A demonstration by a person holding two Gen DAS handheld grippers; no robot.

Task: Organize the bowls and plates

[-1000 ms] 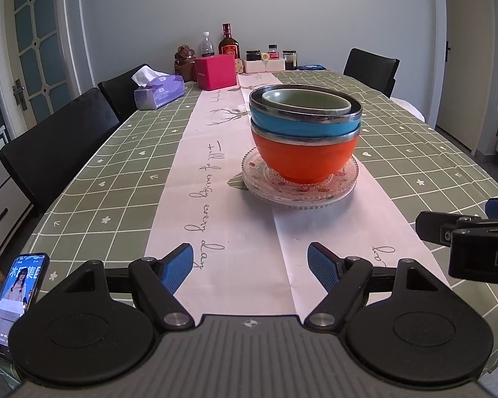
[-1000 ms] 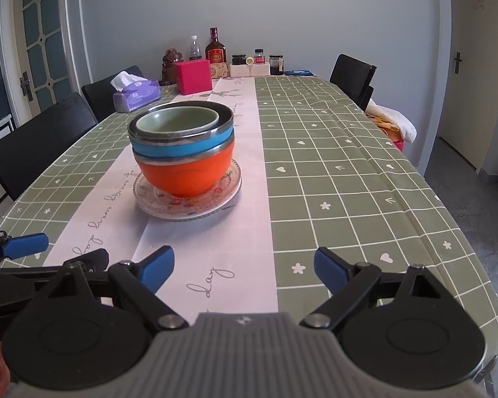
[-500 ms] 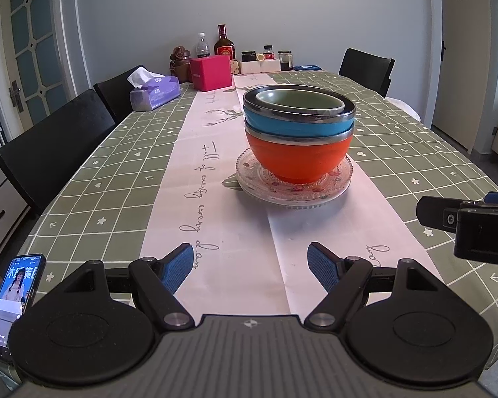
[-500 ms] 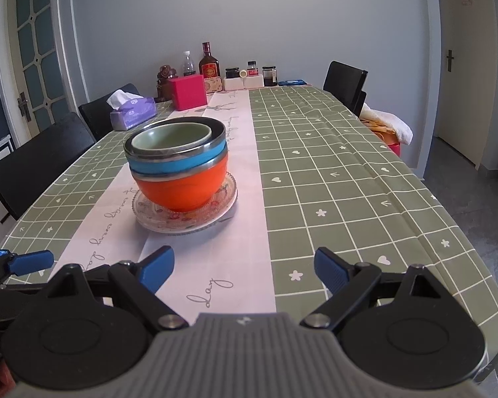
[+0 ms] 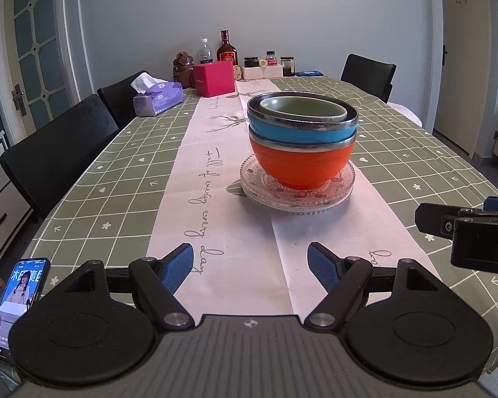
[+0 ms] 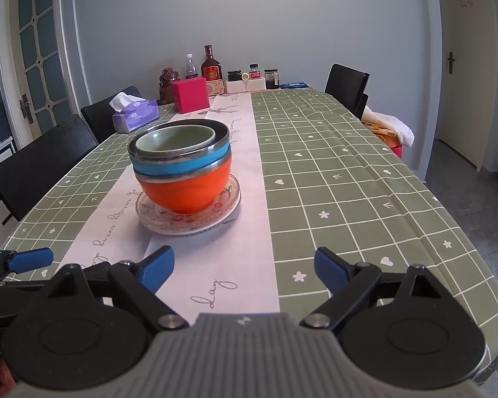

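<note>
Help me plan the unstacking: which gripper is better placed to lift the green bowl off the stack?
Probably the left gripper: the green bowl lies nearly straight ahead of its open jaws. From the right gripper, also open, the stack sits off to the left.

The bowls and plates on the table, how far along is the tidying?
Looks mostly done: green bowl nests in blue bowl, which nests in orange bowl, all on the glass plate. Nothing in hand: left gripper and right gripper are open, short of the stack. No loose dishes remain visible.
</note>
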